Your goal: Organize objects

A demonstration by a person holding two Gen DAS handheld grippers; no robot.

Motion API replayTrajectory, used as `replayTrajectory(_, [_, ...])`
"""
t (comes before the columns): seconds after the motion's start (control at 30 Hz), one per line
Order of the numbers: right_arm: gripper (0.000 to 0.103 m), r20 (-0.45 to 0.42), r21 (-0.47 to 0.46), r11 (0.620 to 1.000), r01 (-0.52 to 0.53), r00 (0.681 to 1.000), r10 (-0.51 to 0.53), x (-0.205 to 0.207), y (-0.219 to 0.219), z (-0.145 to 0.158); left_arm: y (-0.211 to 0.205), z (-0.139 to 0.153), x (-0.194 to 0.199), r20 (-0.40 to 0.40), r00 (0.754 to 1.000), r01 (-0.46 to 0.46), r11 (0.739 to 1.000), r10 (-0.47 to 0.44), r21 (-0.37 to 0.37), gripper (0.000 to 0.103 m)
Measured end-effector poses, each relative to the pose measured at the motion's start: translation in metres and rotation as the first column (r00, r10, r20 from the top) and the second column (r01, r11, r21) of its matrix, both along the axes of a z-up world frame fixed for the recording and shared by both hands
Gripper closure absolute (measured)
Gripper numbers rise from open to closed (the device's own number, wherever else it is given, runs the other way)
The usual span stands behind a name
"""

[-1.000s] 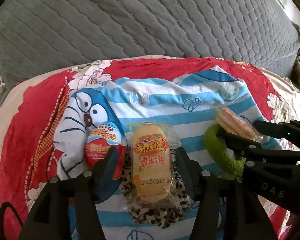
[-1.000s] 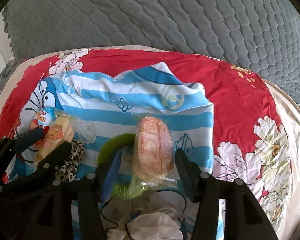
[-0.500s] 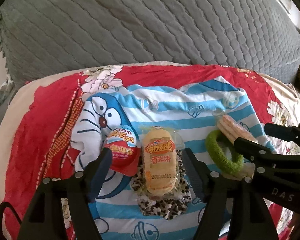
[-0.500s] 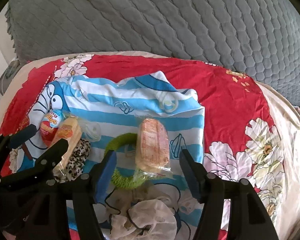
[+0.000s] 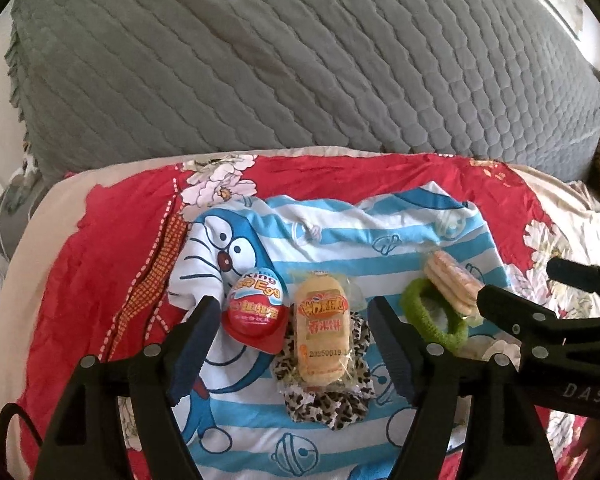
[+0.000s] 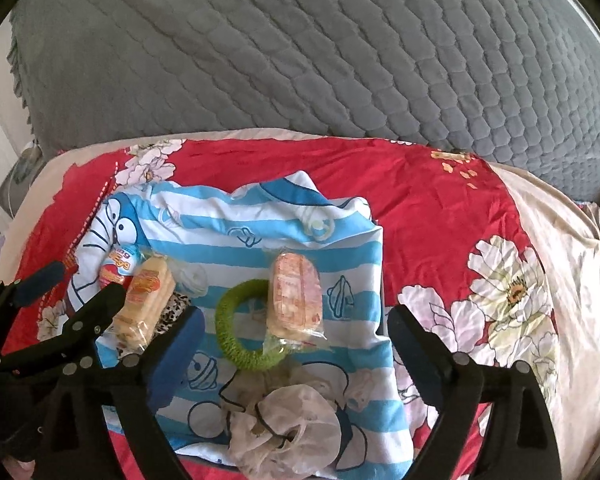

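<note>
A blue-striped Doraemon cloth (image 5: 340, 236) lies on a red floral sheet. On it sit a red King Egg (image 5: 256, 308), a yellow rice-cracker pack (image 5: 322, 332) on a leopard scrunchie (image 5: 328, 396), a green scrunchie (image 5: 432, 320) and an orange cracker pack (image 5: 448, 280). My left gripper (image 5: 292, 344) is open and empty, just short of the egg and the yellow pack. My right gripper (image 6: 292, 344) is open and empty, near the green scrunchie (image 6: 240, 328) and the orange pack (image 6: 296, 300). A pale sheer scrunchie (image 6: 284, 424) lies below them.
A grey quilted backrest (image 5: 300, 60) rises behind the red floral sheet (image 6: 440, 208). The sheet's beige floral border (image 6: 560, 280) runs along the right. The left gripper shows at the right view's left edge (image 6: 60, 300).
Both grippers have pulled back and up from the objects, which now look smaller and farther. The jaws stay open. The snacks and scrunchies have not moved.
</note>
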State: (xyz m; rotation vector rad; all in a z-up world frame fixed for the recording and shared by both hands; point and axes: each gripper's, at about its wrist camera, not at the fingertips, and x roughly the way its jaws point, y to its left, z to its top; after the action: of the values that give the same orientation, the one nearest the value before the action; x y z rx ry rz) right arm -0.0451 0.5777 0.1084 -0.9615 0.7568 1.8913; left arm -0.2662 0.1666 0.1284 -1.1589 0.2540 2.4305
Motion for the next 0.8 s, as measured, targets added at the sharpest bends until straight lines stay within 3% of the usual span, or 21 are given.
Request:
replayTrajectory(0.27, [0.004,-0.032,0.011,1.0,-0.011,0.999,0.011,0.006,-0.008,0.014,-0.007,0.01,0.008,0.006,1.0,-0.017,1.0,0.017,0.012,0.025])
replayTrajectory(0.5, [0.002,-0.058,0.017,1.0,-0.022,0.998,0.023,0.012,-0.016,0.025,-0.016,0.023,0.015,0.006,0.999,-0.034,0.999,0.034,0.03,0.015])
replayTrajectory(0.8, [0.002,-0.059,0.049,0.997,-0.059,0.996,0.062,0.017,-0.032,0.044,-0.027,0.036,0.028,0.006,1.0,-0.017,0.999,0.016,0.048,0.012])
